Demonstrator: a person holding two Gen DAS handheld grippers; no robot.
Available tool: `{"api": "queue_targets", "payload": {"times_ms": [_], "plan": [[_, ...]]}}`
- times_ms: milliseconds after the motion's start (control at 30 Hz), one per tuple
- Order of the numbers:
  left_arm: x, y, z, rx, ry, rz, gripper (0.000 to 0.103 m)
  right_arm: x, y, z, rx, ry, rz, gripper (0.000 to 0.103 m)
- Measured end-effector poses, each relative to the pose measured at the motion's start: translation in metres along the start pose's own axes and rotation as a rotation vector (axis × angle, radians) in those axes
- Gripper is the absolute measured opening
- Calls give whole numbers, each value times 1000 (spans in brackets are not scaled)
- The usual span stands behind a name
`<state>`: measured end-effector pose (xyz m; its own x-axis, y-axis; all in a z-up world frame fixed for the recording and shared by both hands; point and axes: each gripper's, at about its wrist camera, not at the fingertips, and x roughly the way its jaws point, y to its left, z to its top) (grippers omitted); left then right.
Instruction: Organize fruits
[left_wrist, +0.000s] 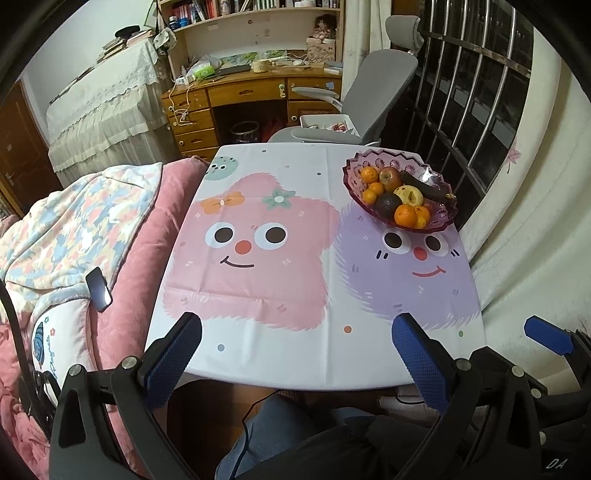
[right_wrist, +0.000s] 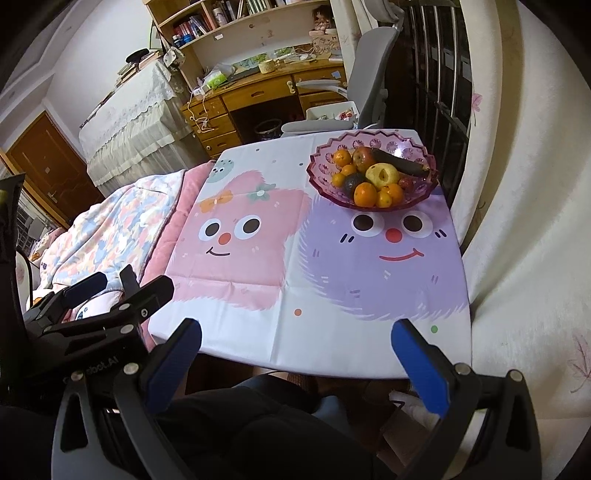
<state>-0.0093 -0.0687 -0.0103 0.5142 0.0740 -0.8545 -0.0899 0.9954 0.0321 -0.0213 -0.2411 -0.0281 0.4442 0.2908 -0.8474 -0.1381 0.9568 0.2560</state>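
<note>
Both grippers gape empty; fruit bowl (left_wrist: 400, 192) sits far right.

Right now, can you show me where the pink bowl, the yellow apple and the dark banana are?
pink bowl (right_wrist: 322, 170): right wrist view, left rim.
yellow apple (right_wrist: 382, 173): right wrist view, its middle.
dark banana (right_wrist: 400, 161): right wrist view, mid-length.
</note>
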Motion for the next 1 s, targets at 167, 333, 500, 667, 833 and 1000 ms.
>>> {"api": "queue_targets", "payload": {"times_ms": [167, 333, 500, 667, 833, 1000], "plan": [[0, 2, -2, -7, 3, 2, 102, 1, 0, -1, 0, 10, 0, 103], [1, 2, -5, -12, 8, 2, 102, 2, 1, -2, -4, 18, -1, 103], [1, 1, -6, -14, 11, 2, 102, 4, 1, -3, -3, 22, 1, 103], [1, 0, -7, -14, 13, 1, 102, 5, 0, -5, -5, 26, -1, 103], [1, 0, -7, -13, 11, 2, 102, 6, -1, -6, -3, 26, -1, 103], [1, 0, -6, -14, 13, 2, 102, 6, -2, -5, -5, 28, -1, 103]]}}
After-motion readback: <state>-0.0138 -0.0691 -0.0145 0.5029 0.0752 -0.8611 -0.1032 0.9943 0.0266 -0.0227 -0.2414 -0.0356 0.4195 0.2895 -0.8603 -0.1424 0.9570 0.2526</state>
